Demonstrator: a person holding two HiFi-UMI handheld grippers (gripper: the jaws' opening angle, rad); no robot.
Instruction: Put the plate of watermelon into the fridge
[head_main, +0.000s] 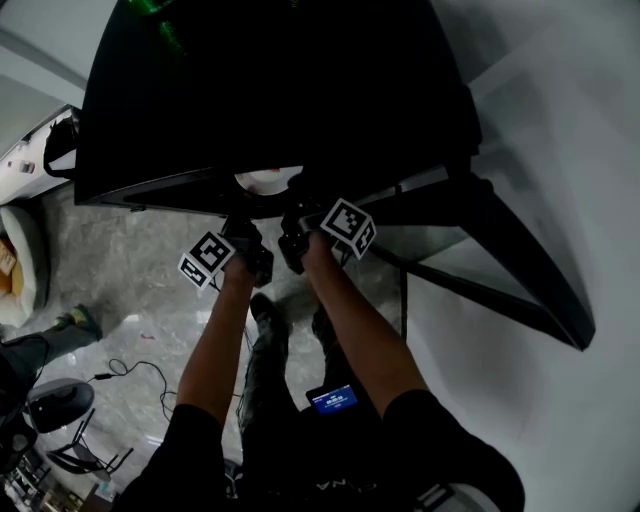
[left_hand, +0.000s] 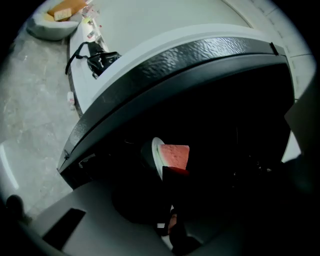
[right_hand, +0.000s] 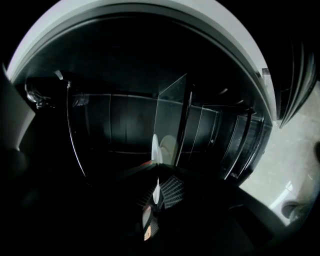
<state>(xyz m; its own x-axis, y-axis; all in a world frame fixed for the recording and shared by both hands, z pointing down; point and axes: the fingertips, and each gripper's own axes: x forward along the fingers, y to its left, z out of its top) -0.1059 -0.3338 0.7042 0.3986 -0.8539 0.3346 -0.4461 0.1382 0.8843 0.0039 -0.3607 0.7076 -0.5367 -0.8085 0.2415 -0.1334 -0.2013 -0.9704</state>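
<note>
A white plate (head_main: 268, 181) with a red watermelon slice (left_hand: 175, 155) is held at the mouth of the dark open fridge (head_main: 260, 90). In the left gripper view the plate (left_hand: 156, 152) stands edge-on, its rim running down between the dark jaws of my left gripper (left_hand: 165, 220). My right gripper (right_hand: 157, 195) is shut on the thin plate rim (right_hand: 155, 147), facing glass shelves (right_hand: 170, 115) inside the fridge. In the head view both grippers, left (head_main: 248, 212) and right (head_main: 296, 206), sit side by side at the plate's near edge.
The fridge door (head_main: 500, 260) stands open to the right. A counter (left_hand: 150, 25) at the left carries a white bowl (left_hand: 52, 25) and a black strap (left_hand: 97, 57). A cable (head_main: 130, 370) and a stool base (head_main: 55, 400) lie on the marble floor.
</note>
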